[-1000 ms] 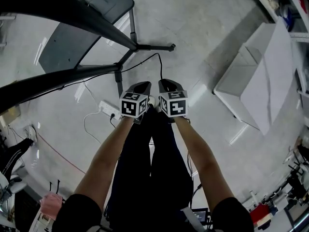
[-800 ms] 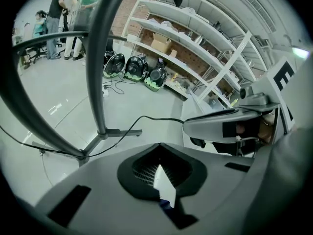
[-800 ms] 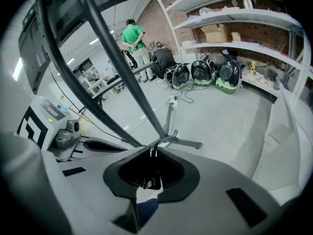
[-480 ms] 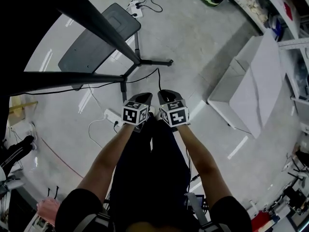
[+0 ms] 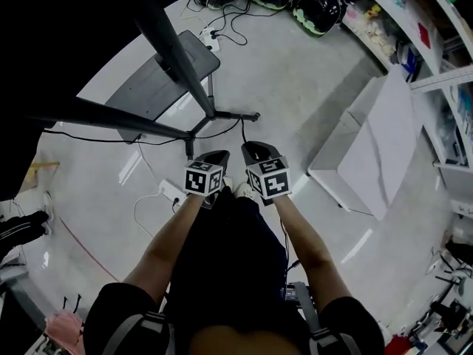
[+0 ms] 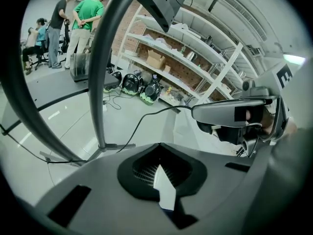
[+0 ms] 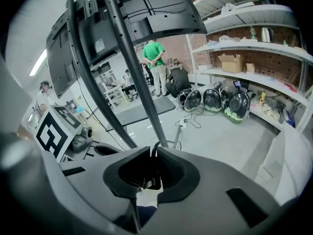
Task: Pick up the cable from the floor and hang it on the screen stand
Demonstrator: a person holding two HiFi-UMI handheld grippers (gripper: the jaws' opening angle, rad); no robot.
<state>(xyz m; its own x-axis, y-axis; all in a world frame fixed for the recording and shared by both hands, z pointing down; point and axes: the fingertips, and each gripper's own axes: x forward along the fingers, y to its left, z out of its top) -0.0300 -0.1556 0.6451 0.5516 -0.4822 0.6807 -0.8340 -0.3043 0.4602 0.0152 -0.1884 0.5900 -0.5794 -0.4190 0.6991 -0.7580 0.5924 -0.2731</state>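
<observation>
A thin black cable runs from the tip of my right gripper across the floor toward the screen stand's foot. In the right gripper view the jaws are closed on a loop of this cable. Beside it, my left gripper is shut with nothing in it. The left gripper view shows the cable arching over to the right gripper. The stand's black poles rise just ahead and left, and its dark screen hangs above.
A grey base plate lies under the stand. A white power strip with cords sits on the floor at my left. A white box stands at the right, helmets lie by the shelves, and people stand far off.
The head view has tilted forward, so the stand's base and the white box sit lower in the frame and the helmets come into view. Both grippers stay side by side, unchanged.
</observation>
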